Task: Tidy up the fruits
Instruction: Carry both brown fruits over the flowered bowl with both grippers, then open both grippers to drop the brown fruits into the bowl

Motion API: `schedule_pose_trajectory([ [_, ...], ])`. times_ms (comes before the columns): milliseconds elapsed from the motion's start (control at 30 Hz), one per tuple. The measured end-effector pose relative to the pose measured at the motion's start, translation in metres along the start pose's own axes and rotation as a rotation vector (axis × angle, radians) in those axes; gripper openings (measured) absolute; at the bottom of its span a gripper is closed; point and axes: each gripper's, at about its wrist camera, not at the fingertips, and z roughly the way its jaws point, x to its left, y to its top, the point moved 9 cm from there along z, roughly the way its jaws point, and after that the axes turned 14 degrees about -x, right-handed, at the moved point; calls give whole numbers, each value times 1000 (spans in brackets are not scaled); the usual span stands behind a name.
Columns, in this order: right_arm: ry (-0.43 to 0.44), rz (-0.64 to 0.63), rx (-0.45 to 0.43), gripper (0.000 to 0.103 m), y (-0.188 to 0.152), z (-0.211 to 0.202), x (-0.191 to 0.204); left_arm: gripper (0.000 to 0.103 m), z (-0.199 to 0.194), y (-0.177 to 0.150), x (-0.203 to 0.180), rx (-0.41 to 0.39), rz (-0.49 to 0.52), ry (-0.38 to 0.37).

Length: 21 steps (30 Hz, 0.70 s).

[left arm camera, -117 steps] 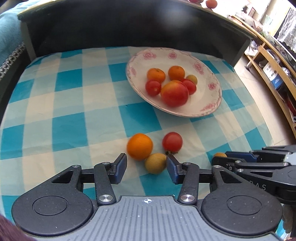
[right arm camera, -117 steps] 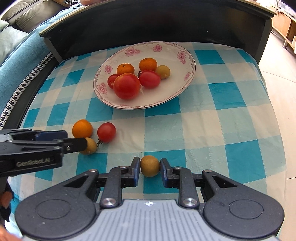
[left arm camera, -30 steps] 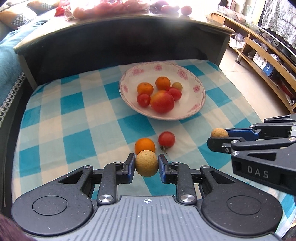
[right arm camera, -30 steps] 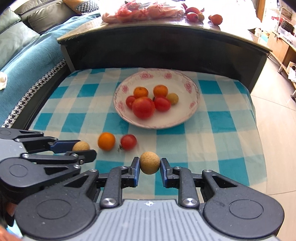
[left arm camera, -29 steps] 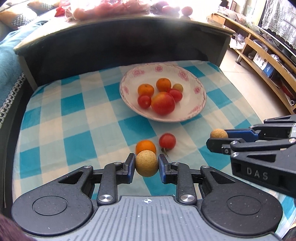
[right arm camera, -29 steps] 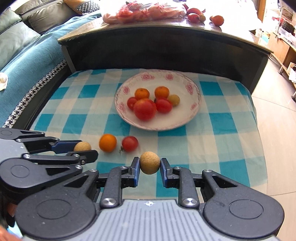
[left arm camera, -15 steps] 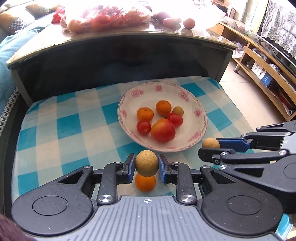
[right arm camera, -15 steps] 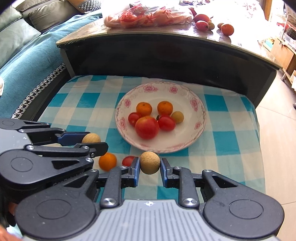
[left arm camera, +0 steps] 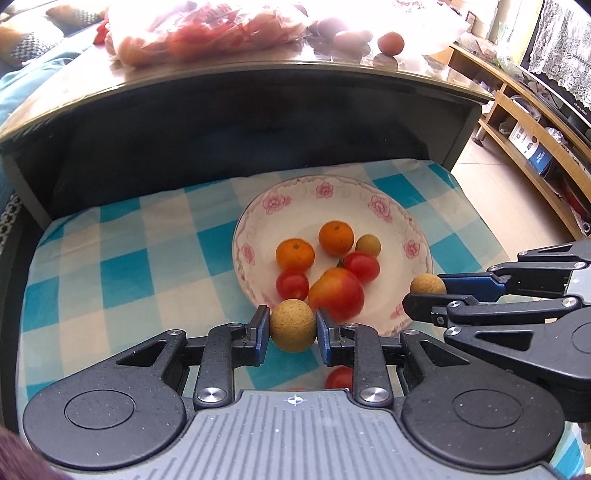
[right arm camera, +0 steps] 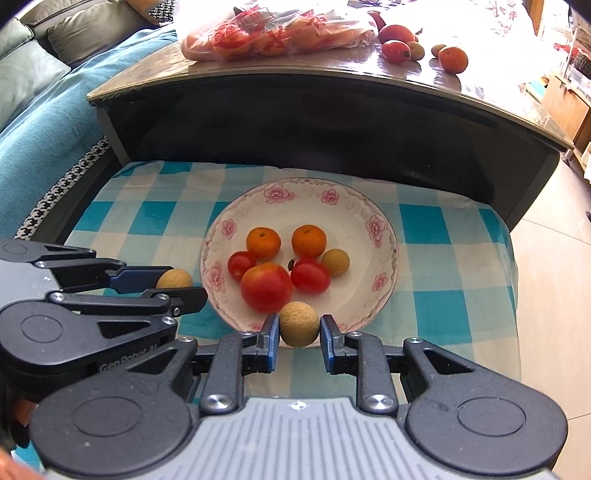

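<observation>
A white plate with pink flowers [left arm camera: 417,236] [right arm camera: 384,229] sits on a blue checked cloth and holds two oranges, two small tomatoes, a big red-yellow fruit [left arm camera: 337,293] and a tan longan. My left gripper [left arm camera: 292,330] is shut on a tan longan [left arm camera: 292,325] just above the plate's near rim. My right gripper [right arm camera: 298,334] holds another tan longan [right arm camera: 298,324] over the plate's near rim; a small gap shows beside its right pad. A red tomato [left arm camera: 338,376] lies on the cloth under the left gripper.
A dark table top [right arm camera: 332,81] rises behind the cloth, with a bag of fruit [right arm camera: 273,33] and loose fruit on it. A teal sofa [right arm camera: 44,110] is at the left. Wooden shelves [left arm camera: 535,122] stand at the right over a tiled floor.
Both grippers have lifted their longans off the cloth and carried them forward to the plate's near rim. The loose orange and tomato have slipped under the grippers, mostly out of sight.
</observation>
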Motion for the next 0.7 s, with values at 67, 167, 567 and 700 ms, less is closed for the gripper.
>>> schedule_pose_trajectory([
  [67,-5,0,5,27,1,4,-4,34,5,2,-3,3,6,-5],
  [167,-15,0,18,27,2,12,-10,34,11,2,-6,12,13,-10],
  [567,-16,10,77,27,-3,34,-22,33,26,2,-12,46,45,-10],
  [700,-14,19,80,27,-3,37,-22,33,26,3,-11,47,40,-12],
])
